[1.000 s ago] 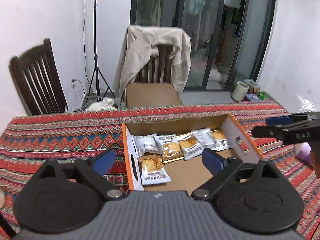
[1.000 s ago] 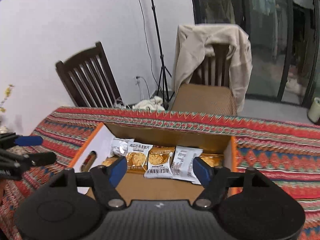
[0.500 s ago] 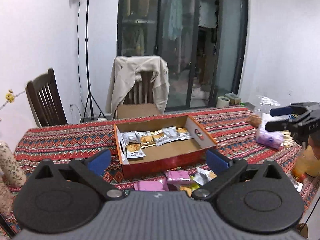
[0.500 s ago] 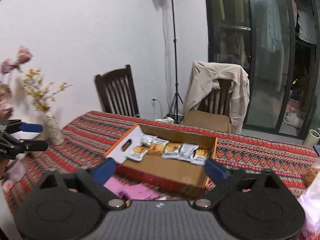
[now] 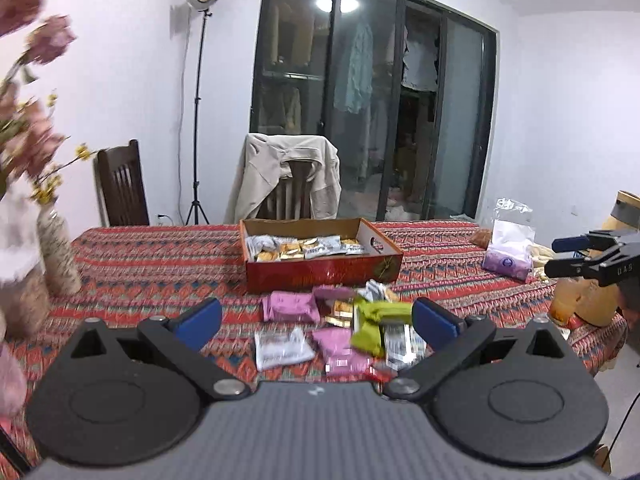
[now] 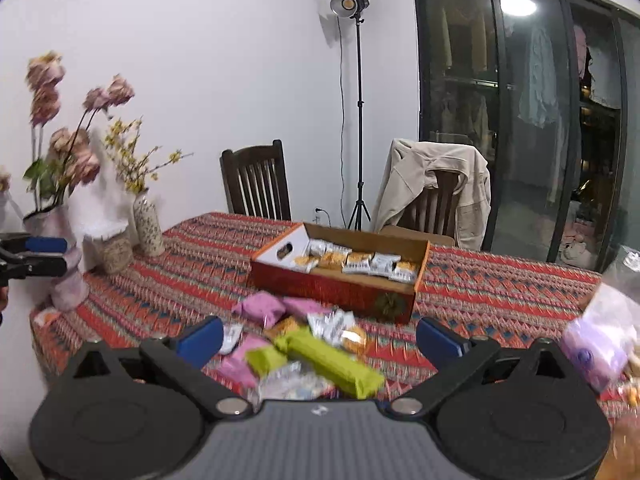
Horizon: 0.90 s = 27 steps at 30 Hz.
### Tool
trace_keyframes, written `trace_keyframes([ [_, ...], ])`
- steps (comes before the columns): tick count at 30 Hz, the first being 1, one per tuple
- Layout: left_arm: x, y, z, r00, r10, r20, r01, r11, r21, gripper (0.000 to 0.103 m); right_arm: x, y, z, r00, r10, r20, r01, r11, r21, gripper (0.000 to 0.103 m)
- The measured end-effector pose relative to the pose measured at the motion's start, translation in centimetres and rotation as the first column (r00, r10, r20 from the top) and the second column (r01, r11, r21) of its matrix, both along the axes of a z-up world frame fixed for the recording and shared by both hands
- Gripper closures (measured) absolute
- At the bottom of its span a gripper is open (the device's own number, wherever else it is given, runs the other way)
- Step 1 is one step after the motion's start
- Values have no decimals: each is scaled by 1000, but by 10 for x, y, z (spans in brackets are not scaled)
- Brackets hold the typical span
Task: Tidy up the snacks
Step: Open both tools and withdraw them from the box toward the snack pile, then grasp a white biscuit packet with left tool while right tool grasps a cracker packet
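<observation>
From the left wrist view, our left gripper (image 5: 317, 321) holds its jaws wide with nothing gripped. Below it, loose snack packets (image 5: 338, 332) lie heaped on the near part of the patterned counter (image 5: 160, 256): pink, green and silver wrappers. Beyond them stands the red cardboard box (image 5: 320, 270), a row of packets along its far side.

From the right wrist view, our right gripper (image 6: 319, 336) has its jaws opening, and they grip nothing. A green packet (image 6: 332, 358) lies between the fingers on the heap. The box sits farther off, with flower vases (image 6: 148, 224) far left.
</observation>
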State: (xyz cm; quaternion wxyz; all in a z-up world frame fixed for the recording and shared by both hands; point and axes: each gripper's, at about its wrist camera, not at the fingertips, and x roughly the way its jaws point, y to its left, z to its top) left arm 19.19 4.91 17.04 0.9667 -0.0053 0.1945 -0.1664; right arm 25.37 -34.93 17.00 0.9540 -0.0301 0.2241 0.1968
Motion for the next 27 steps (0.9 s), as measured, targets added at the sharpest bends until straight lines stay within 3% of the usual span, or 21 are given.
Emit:
trace_keyframes([
  [3, -22, 6, -22, 999, 35, 13, -35, 999, 1, 0, -29, 0, -25, 1000, 6, 20, -5, 1000, -8, 0],
  [8, -46, 11, -63, 981, 180, 74, -182, 983, 20, 0, -65, 7, -79, 997, -65, 38, 65, 998, 11, 0],
  [11, -44, 15, -82, 981, 189, 41, -190, 981, 27, 0, -75, 10, -115, 991, -134, 25, 133, 991, 29, 0],
  [14, -37, 13, -93, 984, 175, 23, -176, 983, 55, 0, -71, 11, -149, 963, -267, -37, 269, 962, 50, 0],
  [16, -31, 13, -99, 987, 158, 16, -158, 985, 63, 0, -68, 10, -164, 955, -284, -80, 288, 957, 42, 0],
  [27, 14, 11, -127, 987, 143, -69, -137, 987, 88, 0, -39, 12, -181, 945, -300, -128, 305, 952, 17, 0],
])
